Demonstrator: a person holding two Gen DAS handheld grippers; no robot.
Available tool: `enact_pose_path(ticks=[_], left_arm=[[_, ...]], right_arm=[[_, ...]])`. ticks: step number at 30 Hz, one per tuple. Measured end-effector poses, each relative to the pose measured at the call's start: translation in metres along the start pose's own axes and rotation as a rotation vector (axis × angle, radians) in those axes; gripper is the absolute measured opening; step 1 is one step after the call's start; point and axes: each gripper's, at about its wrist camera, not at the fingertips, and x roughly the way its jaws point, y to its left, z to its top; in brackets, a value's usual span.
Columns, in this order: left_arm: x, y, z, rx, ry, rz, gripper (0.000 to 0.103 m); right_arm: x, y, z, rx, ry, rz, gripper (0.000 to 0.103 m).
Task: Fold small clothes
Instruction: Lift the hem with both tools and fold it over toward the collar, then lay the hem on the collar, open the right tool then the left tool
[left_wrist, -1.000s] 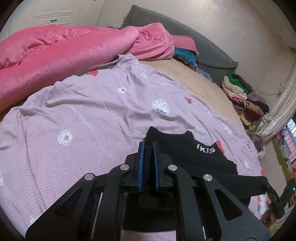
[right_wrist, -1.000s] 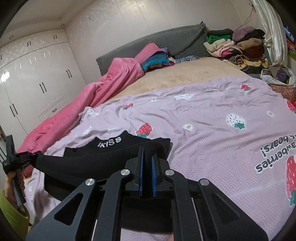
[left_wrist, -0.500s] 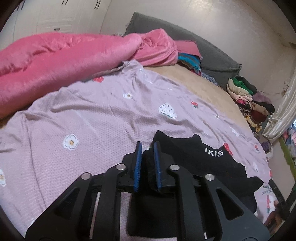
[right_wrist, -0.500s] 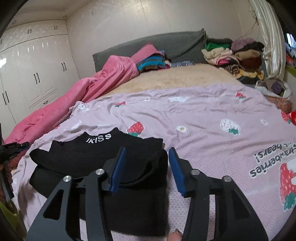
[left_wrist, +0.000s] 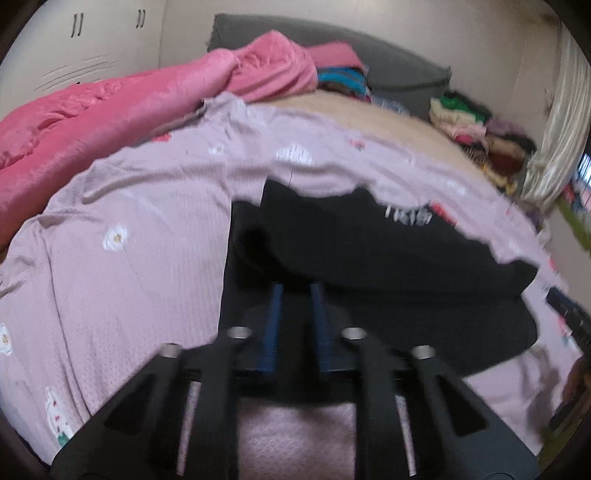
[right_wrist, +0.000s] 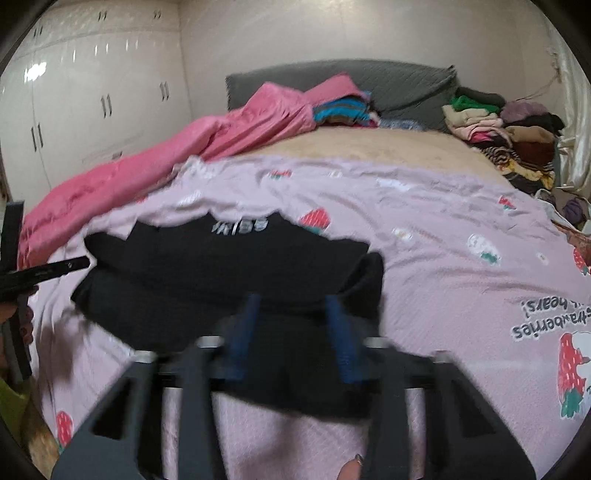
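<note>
A small black garment (left_wrist: 369, 258) with white lettering lies folded over on the lilac strawberry-print sheet (left_wrist: 129, 240). It also shows in the right wrist view (right_wrist: 229, 269). My left gripper (left_wrist: 296, 291) hovers just short of the garment's near edge, jaws a small gap apart and empty. My right gripper (right_wrist: 291, 302) is open wide and empty, just short of the garment's near right corner. Both views are blurred.
A pink quilt (left_wrist: 110, 107) lies bunched along the left of the bed. A grey headboard (right_wrist: 369, 85) stands at the back. Piled clothes (right_wrist: 509, 133) sit at the back right. White wardrobes (right_wrist: 92, 110) line the left wall.
Both grippers let go of the black garment, which now lies folded on the sheet. Both have drawn back toward the near edge; the right opened first and wider.
</note>
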Motion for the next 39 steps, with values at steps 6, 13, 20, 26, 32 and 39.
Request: enact_pose_path(ticks=[6, 13, 20, 26, 32, 39], left_arm=[[0.021, -0.001, -0.011, 0.026, 0.033, 0.047, 0.004], [0.046, -0.002, 0.006, 0.032, 0.064, 0.076, 0.004], [0.067, -0.006, 0.026, 0.040, 0.055, 0.110, 0.005], [0.082, -0.006, 0.048, 0.011, 0.050, 0.111, 0.005], [0.088, 0.008, 0.065, -0.102, 0.010, 0.078, 0.013], [0.076, 0.039, 0.070, -0.181, -0.065, 0.086, 0.032]], right_arm=[[0.029, 0.009, -0.015, -0.043, 0.119, -0.037, 0.015], [0.071, -0.001, -0.009, -0.011, 0.180, -0.043, 0.015], [0.093, -0.009, 0.013, 0.012, 0.172, -0.018, 0.014], [0.105, -0.024, 0.031, 0.059, 0.140, -0.033, 0.014], [0.108, -0.046, 0.049, 0.117, 0.082, -0.089, 0.015], [0.114, -0.067, 0.052, 0.148, 0.108, -0.114, 0.052]])
